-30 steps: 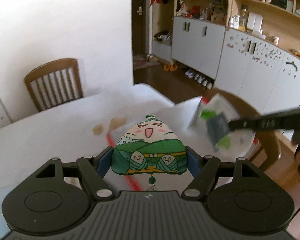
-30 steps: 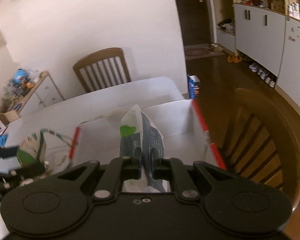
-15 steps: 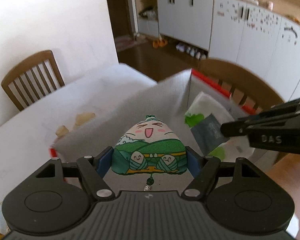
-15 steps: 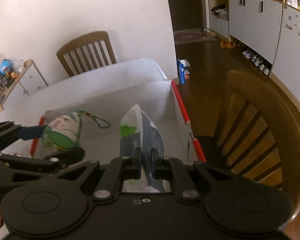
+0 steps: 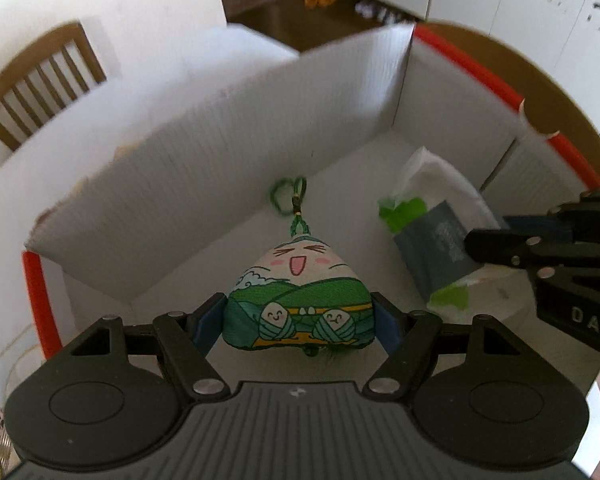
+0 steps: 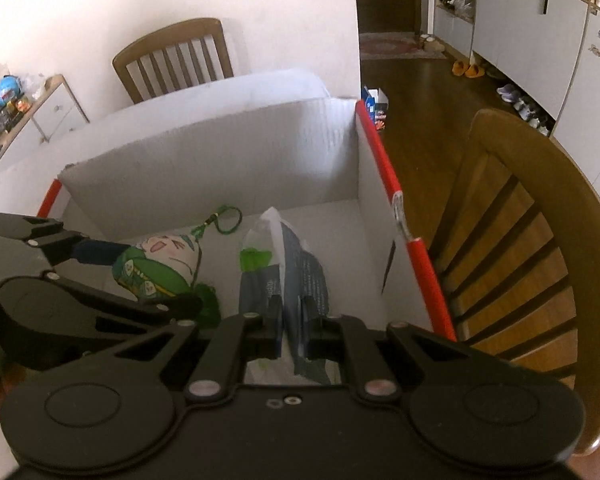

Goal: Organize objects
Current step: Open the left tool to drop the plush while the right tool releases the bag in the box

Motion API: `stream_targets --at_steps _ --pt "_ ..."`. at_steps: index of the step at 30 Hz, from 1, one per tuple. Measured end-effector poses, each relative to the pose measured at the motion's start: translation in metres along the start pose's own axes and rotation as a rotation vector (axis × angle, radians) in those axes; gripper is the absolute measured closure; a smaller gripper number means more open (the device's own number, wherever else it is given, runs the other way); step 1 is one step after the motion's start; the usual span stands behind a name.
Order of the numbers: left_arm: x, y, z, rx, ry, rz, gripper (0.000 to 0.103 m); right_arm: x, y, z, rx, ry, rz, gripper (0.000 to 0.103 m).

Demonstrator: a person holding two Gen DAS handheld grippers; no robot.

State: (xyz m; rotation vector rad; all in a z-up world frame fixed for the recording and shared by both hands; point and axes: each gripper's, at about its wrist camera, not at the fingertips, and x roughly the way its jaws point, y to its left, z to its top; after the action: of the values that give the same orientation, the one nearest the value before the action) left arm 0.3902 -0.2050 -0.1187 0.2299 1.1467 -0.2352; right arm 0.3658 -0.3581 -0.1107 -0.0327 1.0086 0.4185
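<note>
Gripping the wide base of a green zongzi-shaped plush charm (image 5: 298,300), the left gripper (image 5: 300,322) stands well spread, its blue pads (image 5: 208,320) pressed against both sides of the toy; the charm's smiling face looks up at the camera and its green cord loop (image 5: 288,194) points away toward the far wall of the box; beside it, on the right, the right gripper (image 6: 290,322) is pinched almost fully together on a soft tissue pack (image 6: 282,264), white and grey-blue with green patches, which sticks out forward between its pads (image 6: 274,320); both items are down inside a white corrugated cardboard box (image 5: 220,168) with red tape along its edges, the charm toward the left half and the tissue pack toward the right, near the taped side wall; whether either one rests on the box floor I cannot tell; just past the box's right wall stands a wooden chair (image 6: 540,240); beyond the far wall lies a white tabletop (image 6: 220,92), and behind it a second slatted chair (image 6: 172,58) against the pale wall; farther right, slippers and shoes (image 6: 466,70) lie on a dark wood floor before grey cabinets (image 6: 532,32).
</note>
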Motion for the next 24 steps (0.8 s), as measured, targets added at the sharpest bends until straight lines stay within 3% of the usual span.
stream_targets --at_steps 8,24 --pt "0.004 0.001 -0.003 -0.005 0.041 -0.015 0.024 0.004 -0.002 0.005 -0.006 0.012 0.028 0.091" --pt "-0.024 0.008 -0.009 -0.035 0.002 -0.02 0.02 -0.031 -0.008 -0.003 0.001 -0.042 0.093 0.054"
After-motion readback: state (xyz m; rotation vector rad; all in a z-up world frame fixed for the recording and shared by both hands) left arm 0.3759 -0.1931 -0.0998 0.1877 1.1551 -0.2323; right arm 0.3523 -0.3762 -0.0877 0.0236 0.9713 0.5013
